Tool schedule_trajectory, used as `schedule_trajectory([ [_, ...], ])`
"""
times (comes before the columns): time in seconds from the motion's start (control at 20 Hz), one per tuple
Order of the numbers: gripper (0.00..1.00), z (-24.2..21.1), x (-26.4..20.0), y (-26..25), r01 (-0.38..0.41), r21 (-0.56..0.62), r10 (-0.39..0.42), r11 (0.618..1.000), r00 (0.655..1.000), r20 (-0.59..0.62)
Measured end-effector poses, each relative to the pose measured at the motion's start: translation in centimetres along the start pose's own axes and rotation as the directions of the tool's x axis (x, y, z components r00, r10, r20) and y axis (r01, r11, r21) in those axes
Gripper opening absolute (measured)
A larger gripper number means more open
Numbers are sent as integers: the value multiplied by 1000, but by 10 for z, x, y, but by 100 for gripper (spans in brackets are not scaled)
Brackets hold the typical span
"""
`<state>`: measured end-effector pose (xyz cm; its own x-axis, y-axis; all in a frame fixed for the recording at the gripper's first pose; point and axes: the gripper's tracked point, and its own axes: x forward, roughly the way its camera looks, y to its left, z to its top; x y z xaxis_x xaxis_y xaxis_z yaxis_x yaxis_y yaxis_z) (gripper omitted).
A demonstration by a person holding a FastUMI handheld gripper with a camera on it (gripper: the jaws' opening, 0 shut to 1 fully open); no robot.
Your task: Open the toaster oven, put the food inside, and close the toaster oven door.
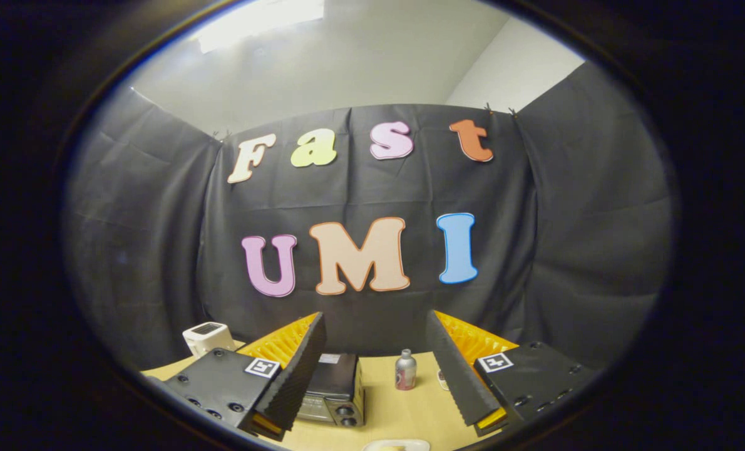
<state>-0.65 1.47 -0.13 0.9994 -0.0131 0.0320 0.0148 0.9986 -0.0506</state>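
We see the gripper [375,369] held above the bench [404,407], its jaws spread wide apart and gripping nothing. The toaster oven [336,388] stands on the bench just ahead of the left finger, which partly covers it; whether its door is shut we cannot tell. A small bottle [405,369] stands upright between the fingers, beyond the oven. A white box [208,337] sits behind the left finger. A pale plate [396,445] lies nearest us.

Small bottle [405,369] and white boxy appliance [208,337] on the tan table [410,410].
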Motion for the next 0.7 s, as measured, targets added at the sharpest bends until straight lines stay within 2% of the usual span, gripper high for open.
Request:
schedule_trajectory([
  [0.3, 99, -33, 9, 18, -8, 21, 8, 1000, 1000, 6],
  [0.45, 99, -66, 17, 30, -9, 27, 9, 1000, 1000, -19],
  [0.7, 98, -117, 27, 62, -75, 43, 77, 996, 996, -37],
])
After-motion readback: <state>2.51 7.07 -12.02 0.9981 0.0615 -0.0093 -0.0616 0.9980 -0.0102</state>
